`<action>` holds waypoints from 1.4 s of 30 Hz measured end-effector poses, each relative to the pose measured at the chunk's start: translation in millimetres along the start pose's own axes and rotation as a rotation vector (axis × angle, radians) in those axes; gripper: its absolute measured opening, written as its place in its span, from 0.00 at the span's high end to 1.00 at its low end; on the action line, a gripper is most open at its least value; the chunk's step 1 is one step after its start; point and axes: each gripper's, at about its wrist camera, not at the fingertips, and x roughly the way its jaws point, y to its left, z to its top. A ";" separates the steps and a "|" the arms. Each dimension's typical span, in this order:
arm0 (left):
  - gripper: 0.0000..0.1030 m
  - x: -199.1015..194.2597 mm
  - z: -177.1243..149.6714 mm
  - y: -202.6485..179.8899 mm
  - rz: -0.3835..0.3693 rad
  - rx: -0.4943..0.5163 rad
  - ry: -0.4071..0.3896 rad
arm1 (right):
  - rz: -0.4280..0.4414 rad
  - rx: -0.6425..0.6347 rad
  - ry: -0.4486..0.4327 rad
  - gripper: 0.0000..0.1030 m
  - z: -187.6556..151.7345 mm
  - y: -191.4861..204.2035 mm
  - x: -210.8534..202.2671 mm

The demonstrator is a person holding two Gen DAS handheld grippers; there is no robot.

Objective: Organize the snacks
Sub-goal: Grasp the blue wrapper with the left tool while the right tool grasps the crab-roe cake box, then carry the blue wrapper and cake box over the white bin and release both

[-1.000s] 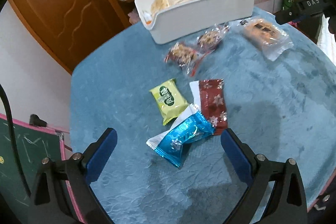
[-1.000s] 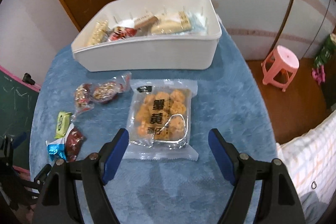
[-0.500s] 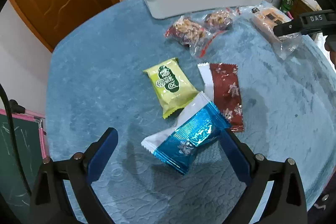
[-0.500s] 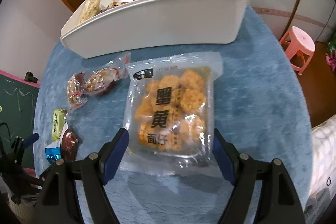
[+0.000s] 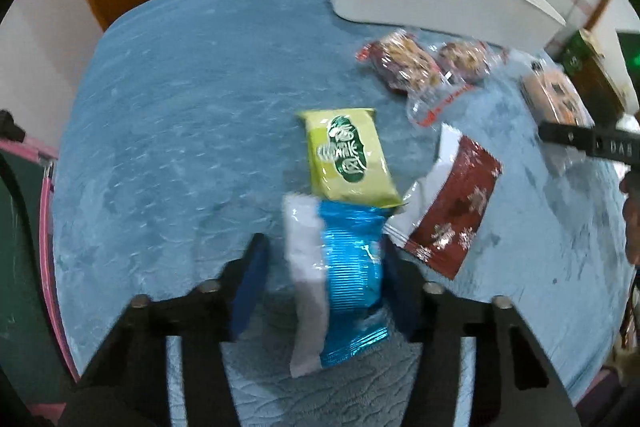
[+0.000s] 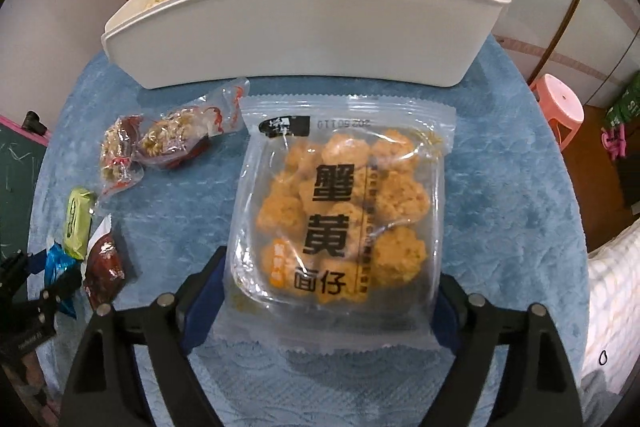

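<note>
A blue foil packet with a white end lies between the jaws of my left gripper, which are closing. The right pad touches it, while a gap shows beside the left pad. A green packet and a dark red packet lie just beyond. My right gripper stands open astride the near end of a large clear bag of orange puffs; the bag's edges hide its fingertips. Behind it stands the white bin, holding several snacks.
Two clear packets of nut clusters lie left of the big bag, near the bin. A blue cloth covers the round table. A pink stool stands on the floor to the right, a green chalkboard to the left.
Both grippers came down closer to the table. The left jaws narrowed around the blue packet, which now lies lengthwise between them. The right jaws now straddle the big bag.
</note>
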 end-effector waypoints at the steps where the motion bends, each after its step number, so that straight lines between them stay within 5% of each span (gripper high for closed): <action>1: 0.63 -1.0 -0.5 2.4 -0.002 -0.017 -0.001 | -0.001 -0.003 -0.003 0.21 -1.5 1.0 -0.7; 10: 0.67 -7.9 -10.4 13.3 -0.012 -0.161 0.004 | 0.013 -0.046 0.011 0.23 -28.5 18.0 -12.4; 25: 0.67 -76.4 -4.2 -18.6 -0.004 -0.178 -0.085 | 0.079 -0.106 -0.048 0.23 -47.8 26.9 -73.0; 34: 0.67 -142.2 59.5 -61.9 -0.067 -0.110 -0.211 | 0.174 -0.078 -0.195 0.23 -15.4 16.7 -150.4; 42: 0.67 -186.8 132.7 -90.1 -0.079 -0.074 -0.318 | 0.080 -0.110 -0.400 0.22 42.1 8.6 -219.4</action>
